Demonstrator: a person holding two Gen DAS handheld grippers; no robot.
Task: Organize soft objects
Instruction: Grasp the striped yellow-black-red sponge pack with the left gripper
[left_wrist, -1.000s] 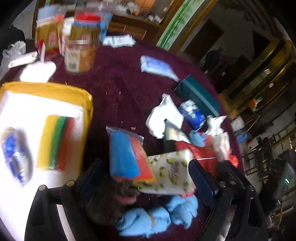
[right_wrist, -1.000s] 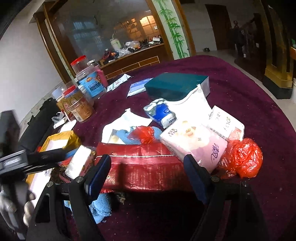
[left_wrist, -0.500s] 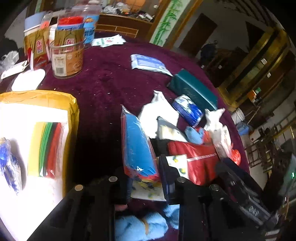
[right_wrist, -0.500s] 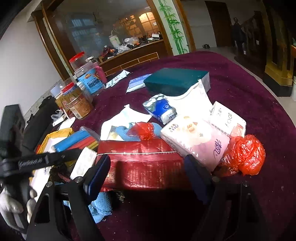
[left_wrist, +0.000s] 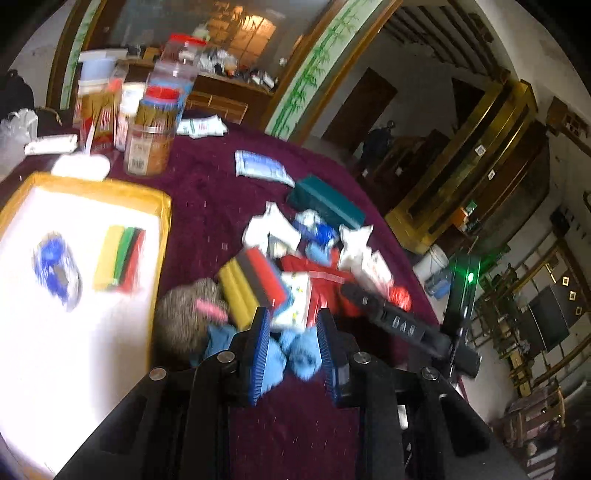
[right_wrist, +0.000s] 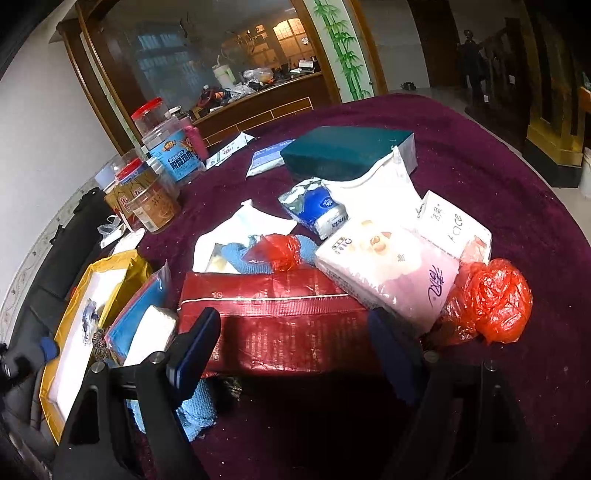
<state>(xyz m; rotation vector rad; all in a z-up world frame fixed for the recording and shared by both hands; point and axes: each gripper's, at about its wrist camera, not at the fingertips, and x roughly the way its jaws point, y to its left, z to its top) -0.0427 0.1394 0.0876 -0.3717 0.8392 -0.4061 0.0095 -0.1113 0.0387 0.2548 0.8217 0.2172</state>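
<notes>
My left gripper (left_wrist: 291, 325) stands shut on the near edge of a small white tissue pack (left_wrist: 295, 301), above a blue knitted cloth (left_wrist: 301, 356). A bagged stack of coloured sponges (left_wrist: 253, 284) leans just left of it, beside a brown furry toy (left_wrist: 184, 315). My right gripper (right_wrist: 295, 343) is open and empty, its jaws on either side of a red foil pack (right_wrist: 280, 317). A pink-white tissue pack (right_wrist: 388, 269) lies on the red pack. The yellow-rimmed tray (left_wrist: 122, 186) holds a sponge stack (left_wrist: 118, 258) and a blue-white pack (left_wrist: 55, 269).
Several jars (right_wrist: 159, 199) stand at the table's far left. A dark green box (right_wrist: 347, 151), a blue tissue pack (right_wrist: 314, 210), a white bag (right_wrist: 376, 188), a red plastic bag (right_wrist: 491, 299) and a Face tissue pack (right_wrist: 454, 225) crowd the purple cloth.
My left gripper has let go of the coloured sponge bag, which now leans to its left, and has shut on the white tissue pack. The right gripper has barely moved.
</notes>
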